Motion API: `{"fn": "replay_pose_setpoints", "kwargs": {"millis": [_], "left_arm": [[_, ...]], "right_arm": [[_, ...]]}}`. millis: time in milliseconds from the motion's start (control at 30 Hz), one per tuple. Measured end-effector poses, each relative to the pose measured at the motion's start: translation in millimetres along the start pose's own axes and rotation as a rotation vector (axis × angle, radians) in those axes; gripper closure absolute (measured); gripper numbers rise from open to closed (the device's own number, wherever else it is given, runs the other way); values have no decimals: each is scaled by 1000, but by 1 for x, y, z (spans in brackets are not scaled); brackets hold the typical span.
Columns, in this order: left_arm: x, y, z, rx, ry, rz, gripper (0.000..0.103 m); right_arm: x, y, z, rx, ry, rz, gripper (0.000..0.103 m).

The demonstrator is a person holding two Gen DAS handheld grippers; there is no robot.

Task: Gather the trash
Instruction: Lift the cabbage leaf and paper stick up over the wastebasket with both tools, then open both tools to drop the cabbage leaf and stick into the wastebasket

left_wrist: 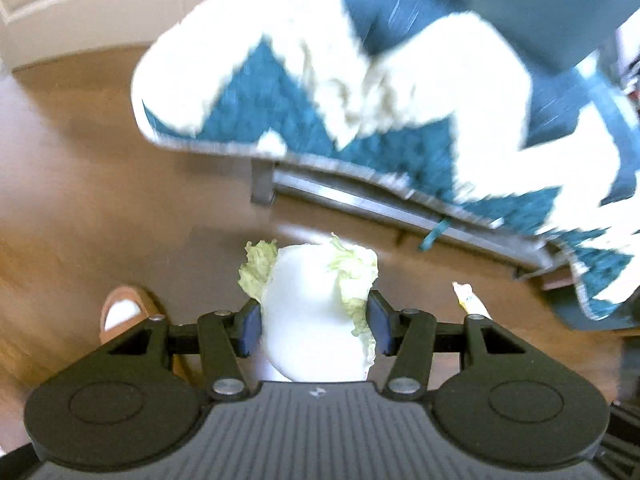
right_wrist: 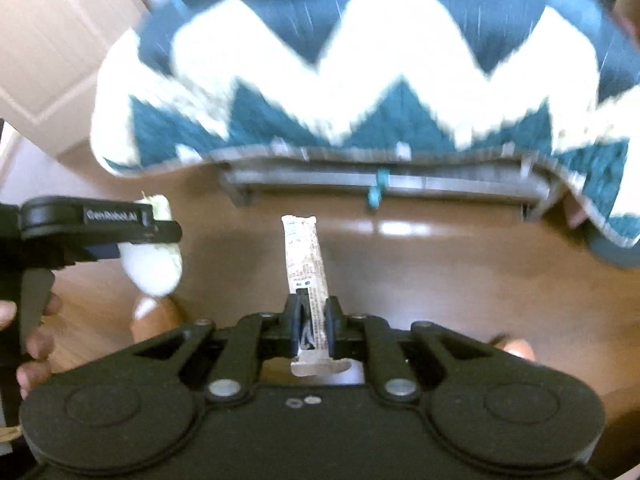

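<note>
My left gripper (left_wrist: 314,320) is shut on a piece of napa cabbage (left_wrist: 316,312), white stalk with pale green frilly leaf edges, held above the wooden floor. The same cabbage (right_wrist: 154,264) shows at the left of the right wrist view, clamped in the left gripper (right_wrist: 132,236), with a hand (right_wrist: 34,340) on its handle. My right gripper (right_wrist: 314,326) is shut on a long narrow wrapper (right_wrist: 304,264) with small print, which sticks out forward past the pads. The wrapper's tip (left_wrist: 470,300) peeks in at the right of the left wrist view.
A bed with a teal and white zigzag quilt (right_wrist: 360,80) hangs over a grey metal frame (right_wrist: 400,182) ahead. Brown wooden floor (left_wrist: 100,200) lies below. A white door (right_wrist: 52,40) stands at the upper left. A slippered foot (left_wrist: 122,312) is near the left gripper.
</note>
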State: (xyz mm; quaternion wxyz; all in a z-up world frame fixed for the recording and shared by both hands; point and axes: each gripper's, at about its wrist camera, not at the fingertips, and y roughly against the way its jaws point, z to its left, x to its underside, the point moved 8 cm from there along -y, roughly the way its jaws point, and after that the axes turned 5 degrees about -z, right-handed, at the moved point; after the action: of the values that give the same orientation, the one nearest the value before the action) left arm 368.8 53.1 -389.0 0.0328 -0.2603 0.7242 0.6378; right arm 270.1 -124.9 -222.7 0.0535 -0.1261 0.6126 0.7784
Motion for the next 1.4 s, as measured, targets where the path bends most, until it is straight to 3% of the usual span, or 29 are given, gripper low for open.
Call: {"fn": "replay_pose_setpoints", "kwargs": {"millis": [467,833,1100,1400], "left_arm": [[-84,203,-43,155,-82,-360,50],[-171,327,-100,249,-201,-595,50],[-240,354,-141,258,-248,-649,50],[-310,292,-161,221,-243,-578,50]], "right_arm": [[-98,197,40,-84,50,-430,92],[-197,297,55,-67,101,-675,92],[-271,304,56,-33,101,-729,92],[-321,242,56,43,125,-649,92]]}}
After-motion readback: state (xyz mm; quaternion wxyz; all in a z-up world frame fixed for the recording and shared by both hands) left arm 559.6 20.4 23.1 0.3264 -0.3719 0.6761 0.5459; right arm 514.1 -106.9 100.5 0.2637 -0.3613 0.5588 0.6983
